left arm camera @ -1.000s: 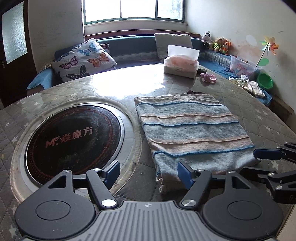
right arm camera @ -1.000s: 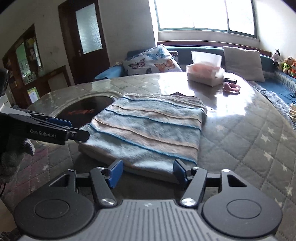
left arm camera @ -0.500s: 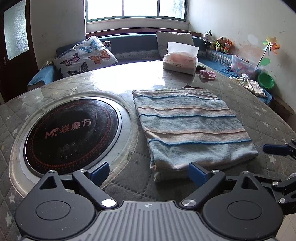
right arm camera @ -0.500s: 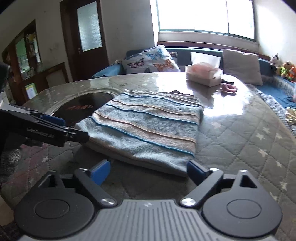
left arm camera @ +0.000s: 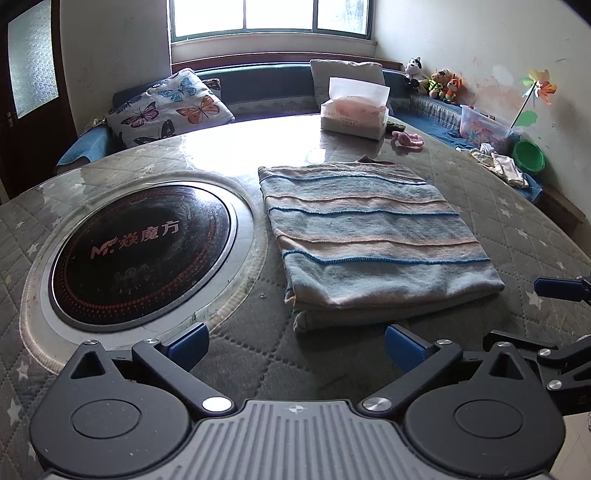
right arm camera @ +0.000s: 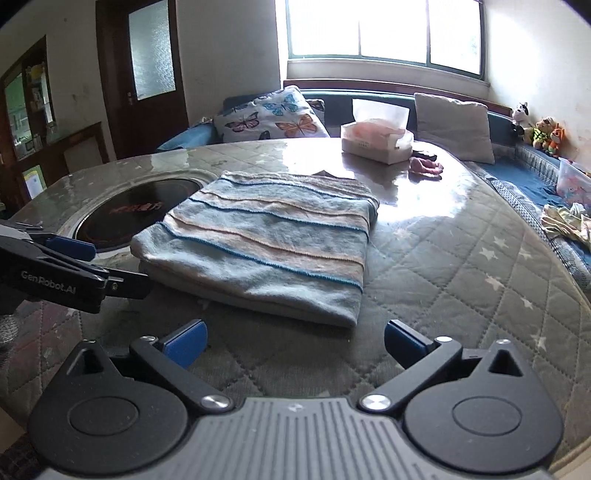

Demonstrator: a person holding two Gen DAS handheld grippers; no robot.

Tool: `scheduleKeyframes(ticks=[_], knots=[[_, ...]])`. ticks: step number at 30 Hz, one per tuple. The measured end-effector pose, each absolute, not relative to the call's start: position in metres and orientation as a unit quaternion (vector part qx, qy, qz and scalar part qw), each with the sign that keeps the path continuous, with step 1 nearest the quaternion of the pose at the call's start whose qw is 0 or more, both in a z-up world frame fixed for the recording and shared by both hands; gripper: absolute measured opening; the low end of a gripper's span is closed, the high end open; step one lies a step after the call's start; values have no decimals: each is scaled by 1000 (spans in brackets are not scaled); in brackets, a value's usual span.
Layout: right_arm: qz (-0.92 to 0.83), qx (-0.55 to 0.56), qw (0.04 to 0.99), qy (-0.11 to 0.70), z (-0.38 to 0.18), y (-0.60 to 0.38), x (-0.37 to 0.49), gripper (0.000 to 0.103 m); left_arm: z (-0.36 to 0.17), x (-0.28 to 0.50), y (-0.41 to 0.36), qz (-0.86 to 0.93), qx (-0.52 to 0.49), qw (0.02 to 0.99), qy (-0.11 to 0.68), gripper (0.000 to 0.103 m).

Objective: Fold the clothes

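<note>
Ahead of my left gripper (left arm camera: pixel 295 341) and right gripper (right arm camera: pixel 295 338), both newly spread and withdrawn, the striped blue-and-peach knit garment (left arm camera: pixel 373 236) lies folded, released; fold appears complete.

My left gripper (left arm camera: pixel 295 345) and right gripper (right arm camera: pixel 295 341): black linkages, blue pads, silver pivot screws, white "GenRobot.AI" lettering.

1. We see daylight pouring through the window (left arm camera: pixel 269 14), which is blown out to white in both views.
2. We find strong glare on the far part of the desk (left arm camera: pixel 258 144).
3. Fisheye bending curves the edges, and the corners go black.
4. Focus stays sharp on the folded cloth (right arm camera: pixel 266 247).
</note>
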State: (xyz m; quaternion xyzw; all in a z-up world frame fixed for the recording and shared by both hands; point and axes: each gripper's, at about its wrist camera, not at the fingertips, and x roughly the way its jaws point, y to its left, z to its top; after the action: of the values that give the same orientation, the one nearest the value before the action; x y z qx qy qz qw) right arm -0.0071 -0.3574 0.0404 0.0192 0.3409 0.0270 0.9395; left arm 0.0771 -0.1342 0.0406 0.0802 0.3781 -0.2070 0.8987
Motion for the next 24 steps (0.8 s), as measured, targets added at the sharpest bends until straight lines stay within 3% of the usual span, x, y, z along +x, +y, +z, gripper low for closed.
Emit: scheduleKeyframes(ticks=[24], knots=[[-31, 32, 934, 355, 33, -349, -20, 103, 40, 51, -122, -206, 83, 905, 364, 103]])
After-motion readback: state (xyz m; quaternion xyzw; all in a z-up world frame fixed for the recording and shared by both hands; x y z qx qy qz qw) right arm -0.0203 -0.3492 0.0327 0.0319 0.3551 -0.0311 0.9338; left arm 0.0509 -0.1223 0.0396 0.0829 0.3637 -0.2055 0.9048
